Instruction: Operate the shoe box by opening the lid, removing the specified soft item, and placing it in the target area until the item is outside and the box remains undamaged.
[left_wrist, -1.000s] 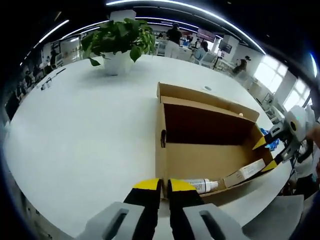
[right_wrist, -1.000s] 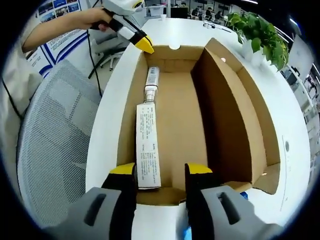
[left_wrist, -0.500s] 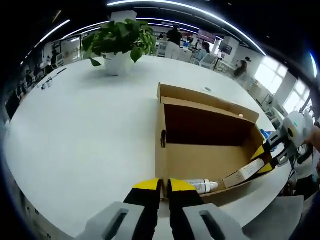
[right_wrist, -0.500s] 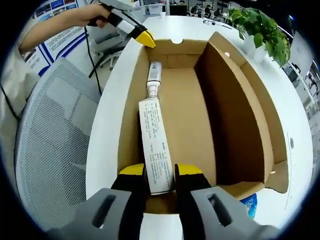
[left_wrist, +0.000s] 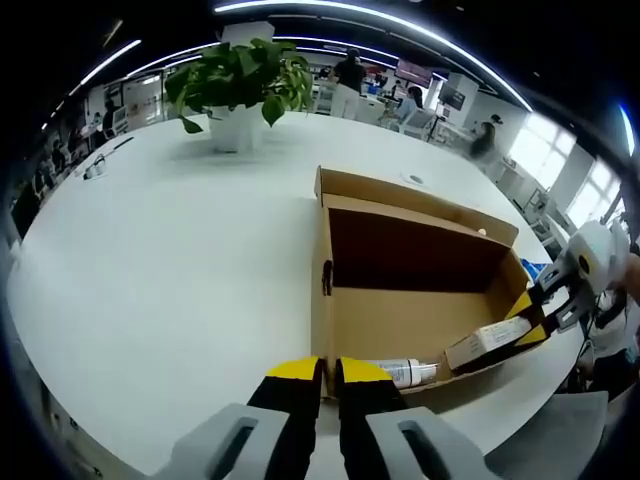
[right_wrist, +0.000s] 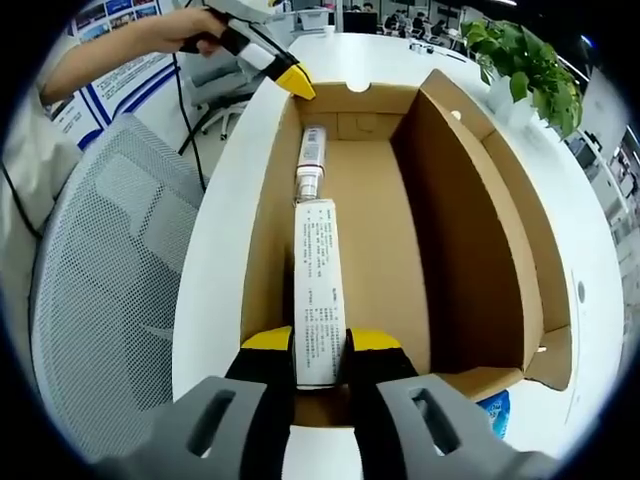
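An open cardboard shoe box (left_wrist: 415, 205) (right_wrist: 470, 220) lies on the round white table (left_wrist: 150, 270). Inside it, a long white printed carton (right_wrist: 318, 290) (left_wrist: 487, 338) lies along the floor. My right gripper (right_wrist: 318, 345) (left_wrist: 528, 318) is shut on the carton's near end, which is raised slightly at the box's end wall. Beyond the carton lies a white tube (right_wrist: 312, 155) (left_wrist: 405, 372) with a grey neck. At the opposite end, my left gripper (left_wrist: 328, 372) (right_wrist: 297, 82) is shut on the box's end wall near a corner.
A potted green plant (left_wrist: 240, 85) (right_wrist: 520, 60) stands on the table beyond the box. A grey mesh chair (right_wrist: 110, 290) sits by the table edge, next to the person's sleeve. A blue packet (right_wrist: 497, 410) lies beside the box's end. People sit at distant desks.
My right gripper, open a second ago, has shut on the carton's near end. The carton now points straighter along the box and its end is raised. The left gripper has stayed put.
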